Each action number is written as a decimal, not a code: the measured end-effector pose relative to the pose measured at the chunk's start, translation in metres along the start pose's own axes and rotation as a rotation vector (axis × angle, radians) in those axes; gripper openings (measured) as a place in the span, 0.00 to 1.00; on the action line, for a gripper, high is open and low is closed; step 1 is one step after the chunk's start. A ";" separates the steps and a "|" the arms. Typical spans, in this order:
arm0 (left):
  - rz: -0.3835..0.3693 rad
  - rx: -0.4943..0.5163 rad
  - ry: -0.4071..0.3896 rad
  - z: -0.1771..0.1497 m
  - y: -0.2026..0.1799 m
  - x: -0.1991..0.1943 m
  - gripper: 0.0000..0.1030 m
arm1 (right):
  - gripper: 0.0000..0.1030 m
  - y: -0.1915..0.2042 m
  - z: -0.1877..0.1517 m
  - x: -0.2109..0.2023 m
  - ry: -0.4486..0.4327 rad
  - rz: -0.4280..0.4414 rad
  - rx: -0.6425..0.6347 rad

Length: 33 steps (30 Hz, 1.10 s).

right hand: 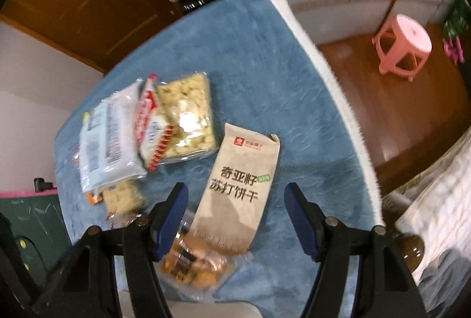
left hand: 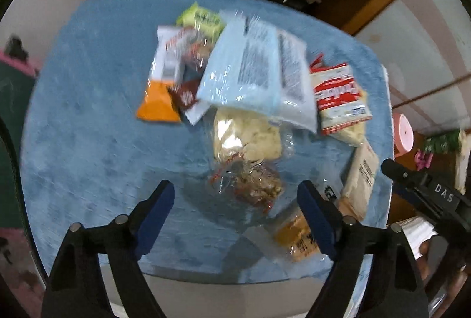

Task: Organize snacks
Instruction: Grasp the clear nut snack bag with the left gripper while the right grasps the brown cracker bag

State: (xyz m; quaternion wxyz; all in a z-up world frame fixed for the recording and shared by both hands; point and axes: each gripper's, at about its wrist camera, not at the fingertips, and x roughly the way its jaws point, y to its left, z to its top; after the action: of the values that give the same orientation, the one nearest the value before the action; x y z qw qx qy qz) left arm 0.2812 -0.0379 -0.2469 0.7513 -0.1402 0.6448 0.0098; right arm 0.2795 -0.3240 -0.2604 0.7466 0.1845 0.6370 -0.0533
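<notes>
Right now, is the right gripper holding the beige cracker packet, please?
No, the right gripper is open above the beige cracker packet, which lies flat on the blue cloth.

Left gripper (left hand: 235,197) jaws spread wide, right gripper (right hand: 235,200) jaws spread wide, both empty

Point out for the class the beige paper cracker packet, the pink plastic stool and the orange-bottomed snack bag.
beige paper cracker packet (right hand: 240,185), right wrist view, printed front.
pink plastic stool (right hand: 404,37), right wrist view, seat top.
orange-bottomed snack bag (left hand: 157,103), left wrist view, orange lower part.

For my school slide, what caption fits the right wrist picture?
Open right claw hovers over a beige cracker packet on the blue tablecloth.
</notes>
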 end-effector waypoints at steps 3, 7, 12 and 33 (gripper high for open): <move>-0.019 -0.067 0.028 0.001 0.006 0.020 0.81 | 0.66 0.003 0.004 0.019 0.033 -0.037 -0.008; -0.016 -0.134 0.066 0.000 0.009 0.044 0.81 | 0.66 0.006 0.004 0.037 0.056 -0.080 -0.008; -0.024 -0.202 0.110 -0.006 0.013 0.069 0.83 | 0.66 0.001 0.000 0.054 0.104 -0.073 0.033; -0.181 -0.162 -0.063 -0.027 -0.011 0.014 0.30 | 0.54 0.017 -0.038 -0.019 -0.104 -0.050 -0.100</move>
State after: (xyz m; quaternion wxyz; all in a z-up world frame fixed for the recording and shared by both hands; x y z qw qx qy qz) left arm 0.2595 -0.0569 -0.2620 0.7551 -0.2576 0.6028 -0.0019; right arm 0.2457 -0.2985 -0.2428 0.7853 0.1280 0.6038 -0.0495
